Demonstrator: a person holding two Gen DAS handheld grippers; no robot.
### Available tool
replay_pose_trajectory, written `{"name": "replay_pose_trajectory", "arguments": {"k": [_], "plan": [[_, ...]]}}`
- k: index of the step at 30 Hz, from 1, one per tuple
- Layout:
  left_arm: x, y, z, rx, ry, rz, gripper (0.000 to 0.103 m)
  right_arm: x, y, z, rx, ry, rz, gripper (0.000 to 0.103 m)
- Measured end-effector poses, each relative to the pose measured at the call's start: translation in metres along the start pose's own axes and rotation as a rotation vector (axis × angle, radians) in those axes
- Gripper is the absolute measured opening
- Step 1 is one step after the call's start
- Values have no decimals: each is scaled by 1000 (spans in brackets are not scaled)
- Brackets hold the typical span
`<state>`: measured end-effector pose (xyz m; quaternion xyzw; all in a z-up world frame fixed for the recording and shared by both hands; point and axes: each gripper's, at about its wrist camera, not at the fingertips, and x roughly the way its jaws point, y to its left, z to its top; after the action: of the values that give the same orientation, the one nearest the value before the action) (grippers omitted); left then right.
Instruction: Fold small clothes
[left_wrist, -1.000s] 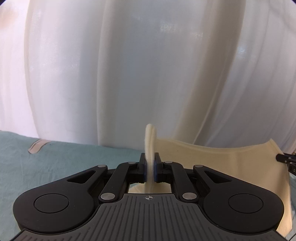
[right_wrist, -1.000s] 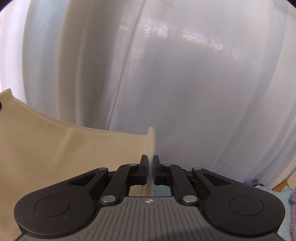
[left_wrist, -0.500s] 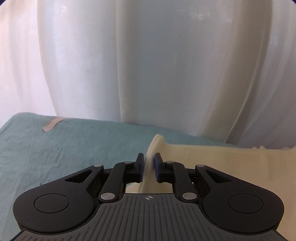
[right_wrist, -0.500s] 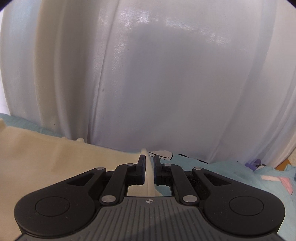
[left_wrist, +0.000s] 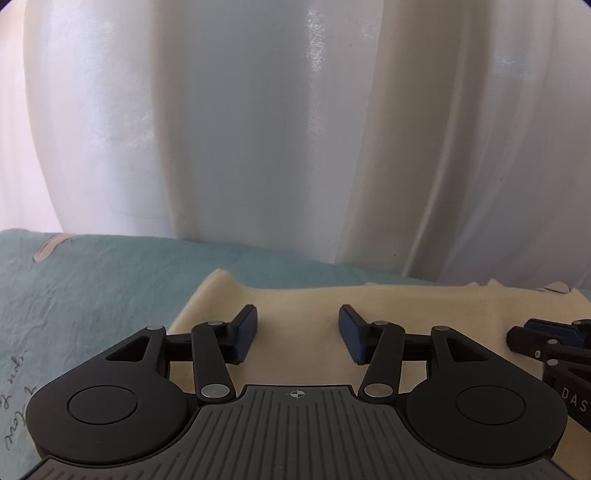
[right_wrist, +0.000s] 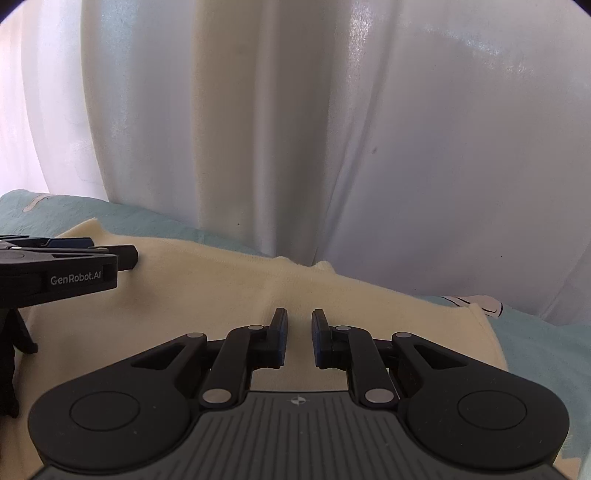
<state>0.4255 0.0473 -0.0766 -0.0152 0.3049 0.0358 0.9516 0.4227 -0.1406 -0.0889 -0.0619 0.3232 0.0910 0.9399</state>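
Observation:
A cream garment (left_wrist: 303, 299) lies flat on the teal sheet (left_wrist: 92, 295). My left gripper (left_wrist: 297, 332) is open and empty just above the garment near its left edge. My right gripper (right_wrist: 299, 334) is open and empty above the garment's right part (right_wrist: 229, 291). The right gripper's fingers show at the right edge of the left wrist view (left_wrist: 546, 336). The left gripper's body shows at the left of the right wrist view (right_wrist: 66, 273).
A white curtain (left_wrist: 277, 129) hangs close behind the far edge of the sheet. Handwritten print runs along the sheet's near left (left_wrist: 18, 391). A white piece with dark outline (right_wrist: 476, 301) lies past the garment's right corner.
Both grippers lowered the garment onto the sheet, let go of its edge and opened. The garment now lies flat.

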Motion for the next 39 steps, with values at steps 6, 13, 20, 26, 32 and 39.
{"name": "replay_pose_trajectory", "arguments": {"k": [6,13,20,26,32,39], "plan": [[16,17,4,-84,40,-36,68,13,-22,1,72,-32,-20,10],[13,26,2,-126,34,-66,68,8,-61,-7,313,-49,38,0],[5,44,-2,-123,26,-58,68,-67,-67,-38,288,-69,-21,2],[-32,70,-10,-195,84,-54,71,-99,-84,-94,200,-29,-152,0],[-92,111,-39,-312,111,21,74,-119,-103,-94,321,0,-263,3],[-120,160,-71,-477,191,-184,74,-168,-78,-117,441,-50,36,14]]}}
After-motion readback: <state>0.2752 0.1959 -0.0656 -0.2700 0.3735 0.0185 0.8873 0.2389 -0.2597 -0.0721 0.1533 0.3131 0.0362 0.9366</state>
